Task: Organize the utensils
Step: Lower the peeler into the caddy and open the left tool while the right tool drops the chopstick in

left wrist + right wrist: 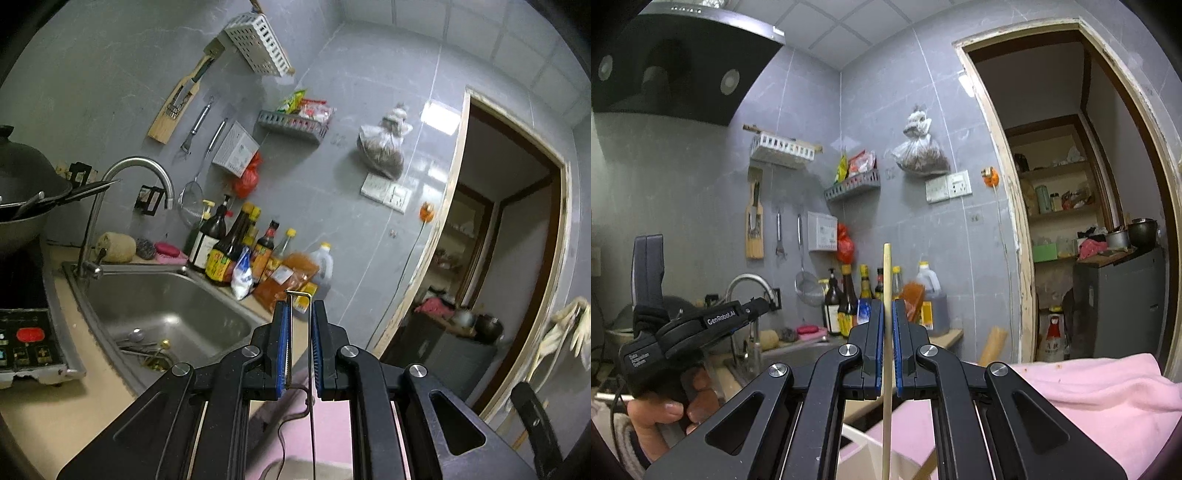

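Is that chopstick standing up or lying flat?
Upright: the chopstick runs vertically between the shut right gripper, its tip sticking up above the pads.

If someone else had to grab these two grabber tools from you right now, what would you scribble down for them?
Left gripper: nearly shut on a thin wire utensil, held upright between the blue pads; its lower end drops out of view.
Right gripper: shut on a pale chopstick, also upright.
Both point level, over a pink cloth near the sink. A white container shows just below the chopstick.
Done: both utensils picked up.
Left: set each one down where it belongs; the exact spot is not clear from these views. More utensils lie in the sink.
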### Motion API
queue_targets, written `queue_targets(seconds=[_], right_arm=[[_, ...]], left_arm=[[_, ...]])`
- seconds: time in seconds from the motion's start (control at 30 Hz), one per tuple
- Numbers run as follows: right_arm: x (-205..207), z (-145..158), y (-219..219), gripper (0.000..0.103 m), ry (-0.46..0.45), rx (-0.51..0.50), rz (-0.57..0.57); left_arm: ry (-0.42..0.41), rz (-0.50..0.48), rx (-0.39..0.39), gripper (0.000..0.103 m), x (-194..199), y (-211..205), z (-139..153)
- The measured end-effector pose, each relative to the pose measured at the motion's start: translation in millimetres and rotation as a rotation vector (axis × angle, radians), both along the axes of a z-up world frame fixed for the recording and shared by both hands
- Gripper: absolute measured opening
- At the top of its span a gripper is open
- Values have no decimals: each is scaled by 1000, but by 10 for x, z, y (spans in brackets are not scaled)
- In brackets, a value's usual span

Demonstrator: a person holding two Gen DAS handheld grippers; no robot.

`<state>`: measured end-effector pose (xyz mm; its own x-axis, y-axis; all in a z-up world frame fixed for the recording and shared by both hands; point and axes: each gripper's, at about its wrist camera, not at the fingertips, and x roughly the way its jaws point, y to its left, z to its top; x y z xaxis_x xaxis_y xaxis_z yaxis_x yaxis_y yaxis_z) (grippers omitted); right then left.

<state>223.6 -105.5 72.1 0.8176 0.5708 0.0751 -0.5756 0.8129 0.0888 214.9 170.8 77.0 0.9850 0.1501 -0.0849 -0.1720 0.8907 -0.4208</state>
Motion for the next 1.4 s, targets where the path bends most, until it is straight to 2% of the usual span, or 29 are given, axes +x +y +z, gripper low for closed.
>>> queue_targets(seconds=[0.17, 0.37, 0.43, 0.5, 0.57, 0.73, 0.83, 0.9, 0.97, 1.07, 1.13, 1.17, 1.2, 1.4], right_arm=[[-8, -69, -33, 4, 38, -34, 12], [-30, -77, -86, 7, 74, -60, 26], [-55, -47, -121, 8, 75, -57, 30], [-86, -18, -146, 14, 73, -57, 30], [-115, 14, -175, 21, 70, -54, 27], [-169, 100, -261, 22, 67, -40, 11], [-226, 156, -326, 28, 56, -35, -7], [-269, 189, -387, 36, 54, -27, -18], [-310, 222, -465, 49, 51, -13, -30], [-408, 283, -610, 53, 41, -3, -57], [-466, 320, -695, 67, 35, -5, -77], [-510, 342, -764, 74, 30, -1, -91], [-546, 361, -820, 75, 26, 4, -99], [-767, 460, -1194, 87, 12, -22, -181]], left_arm=[[70, -31, 49, 10, -12, -92, -61], [179, -140, 86, 12, -47, -160, -87], [199, -153, 103, 17, -78, -191, -86], [209, -131, 126, 30, -113, -227, -76], [204, -126, 124, 38, -150, -236, -50], [191, -111, 155, 44, -253, -318, 74], [164, -108, 180, 58, -346, -390, 158], [135, -107, 204, 69, -433, -466, 220], [110, -109, 222, 75, -502, -531, 272], [79, -128, 241, 76, -597, -649, 340], [65, -142, 250, 78, -651, -724, 379], [57, -151, 253, 84, -685, -770, 391], [46, -160, 257, 88, -723, -819, 400], [10, -227, 299, 89, -883, -1146, 460]])
